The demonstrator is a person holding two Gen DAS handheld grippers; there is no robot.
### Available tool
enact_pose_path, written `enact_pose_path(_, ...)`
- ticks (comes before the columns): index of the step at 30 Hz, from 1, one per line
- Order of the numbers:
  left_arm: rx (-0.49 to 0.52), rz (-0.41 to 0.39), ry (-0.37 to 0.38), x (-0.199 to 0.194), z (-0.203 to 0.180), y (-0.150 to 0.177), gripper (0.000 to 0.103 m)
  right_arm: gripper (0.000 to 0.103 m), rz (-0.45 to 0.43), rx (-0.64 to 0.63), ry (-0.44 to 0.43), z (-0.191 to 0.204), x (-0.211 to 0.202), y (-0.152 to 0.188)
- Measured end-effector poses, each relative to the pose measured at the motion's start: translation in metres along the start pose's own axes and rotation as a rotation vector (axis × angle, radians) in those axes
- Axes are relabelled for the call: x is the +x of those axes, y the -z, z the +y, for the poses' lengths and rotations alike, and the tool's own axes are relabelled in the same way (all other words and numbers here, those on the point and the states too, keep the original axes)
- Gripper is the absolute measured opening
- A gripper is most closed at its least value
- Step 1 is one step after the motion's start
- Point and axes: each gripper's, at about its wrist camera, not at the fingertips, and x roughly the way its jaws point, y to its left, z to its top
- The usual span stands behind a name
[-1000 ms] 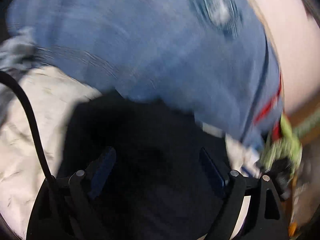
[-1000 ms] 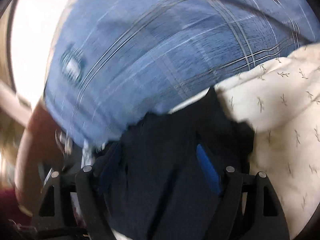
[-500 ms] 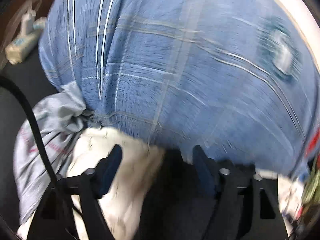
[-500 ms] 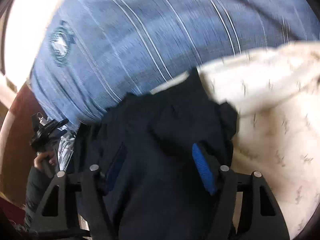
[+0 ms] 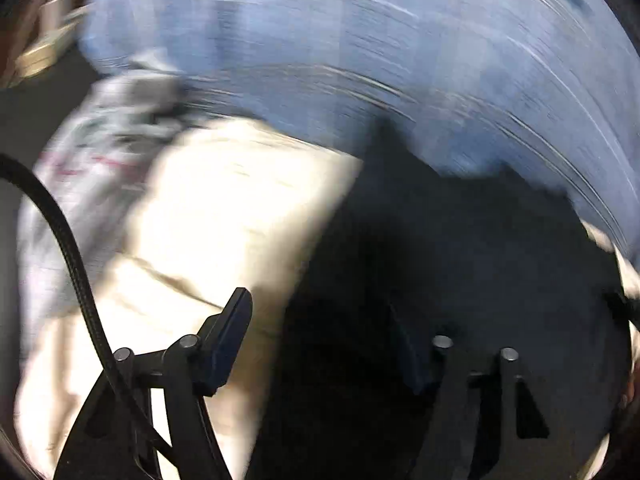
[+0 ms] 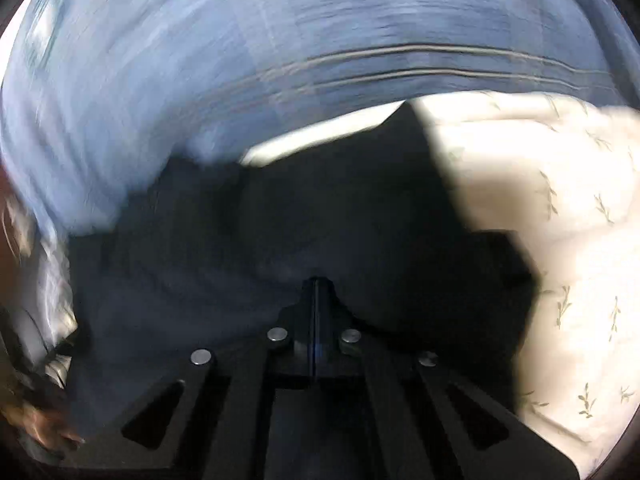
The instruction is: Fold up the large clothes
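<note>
A heap of laundry fills both views. Behind everything lies a big blue checked cloth [image 5: 400, 60] with thin pale lines, smeared by motion blur. To the left in the left wrist view a crumpled grey garment [image 5: 92, 152] with a faint reddish mark sits against a cream sheet [image 5: 224, 208], which in the right wrist view shows a small leaf print [image 6: 560, 220] and soft, puffy folds. A black cable [image 5: 68, 248] arcs across the left edge of the left view, in front of the cream sheet.

The task's thing, a dark navy garment [image 6: 280, 220], lies on the cream sheet in front of the blue cloth; its matte fabric is rumpled, with a pointed corner sticking up (edges elsewhere are lost in shadow).

The left gripper [image 5: 320, 344] stands wide, one finger over the cream sheet and the other over the dark garment [image 5: 460, 260]. The right gripper [image 6: 316, 292] has its fingers pressed together on a fold of the dark garment.
</note>
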Motion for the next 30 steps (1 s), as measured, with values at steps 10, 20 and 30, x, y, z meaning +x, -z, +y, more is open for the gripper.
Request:
enact_pose_path(10,0.149,0.035,0.236,0.019,-0.106,-0.017,0.067,0.003,0.025,-0.142,-0.208,0.092,-0.003,-0.002)
enact_pose_path(20,0.091,-0.019,-0.032,0.030,-0.084,-0.044,0.024,0.000,0.024,-0.031,-0.022,0.042,0.009,-0.009)
enact_pose_path(30,0.132,-0.201,0.063,-0.118,-0.073,0.093,0.081,0.003,-0.110,-0.154,-0.118,0.075,-0.124,0.107)
